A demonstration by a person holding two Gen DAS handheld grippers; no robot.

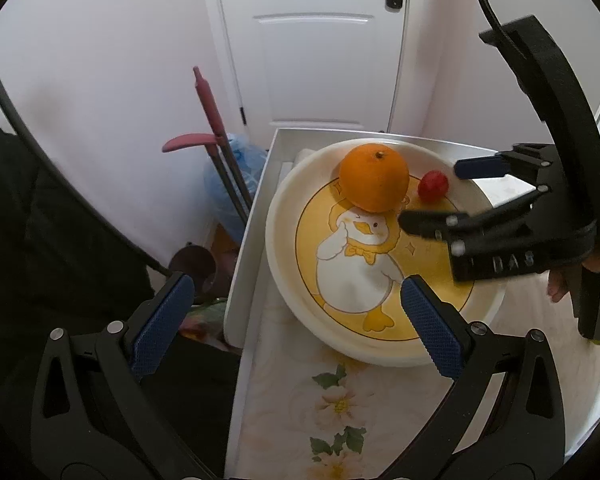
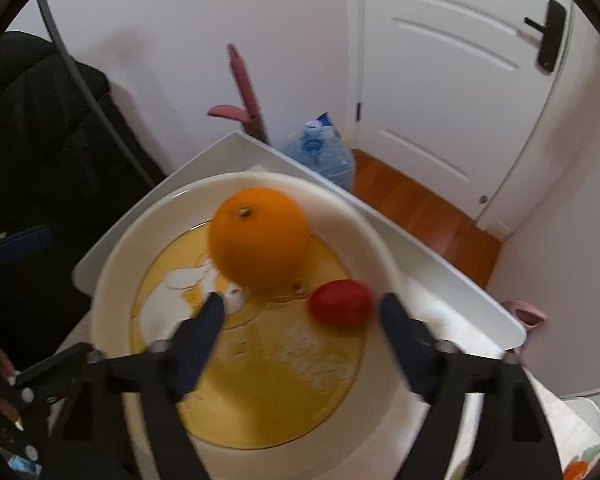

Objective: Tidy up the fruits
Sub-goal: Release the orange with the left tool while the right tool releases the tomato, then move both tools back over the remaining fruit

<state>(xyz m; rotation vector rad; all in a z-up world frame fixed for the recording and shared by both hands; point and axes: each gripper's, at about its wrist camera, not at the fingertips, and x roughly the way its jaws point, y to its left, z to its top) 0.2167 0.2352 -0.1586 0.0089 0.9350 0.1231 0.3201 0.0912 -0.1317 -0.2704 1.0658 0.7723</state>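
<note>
Glossy round duck-print bowl [image 2: 112, 248], dimpled orange [image 2: 258, 236] ahead of right gripper [image 2: 300, 316], smooth red tomato [image 2: 340, 303] loose between its spread fingers, left gripper [image 1: 296, 320] open, empty, white counter [image 1: 252, 216].

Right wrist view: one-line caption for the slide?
Open right gripper over a duck-print bowl holding an orange and a small red fruit, neither one gripped.

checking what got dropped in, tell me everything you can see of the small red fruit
The small red fruit is smooth, glossy and roundish, perhaps a cherry tomato. It lies in the duck-print bowl near the far rim, beside the orange but apart from it. The right gripper stands open around it, neither pad pressing on it.
</note>
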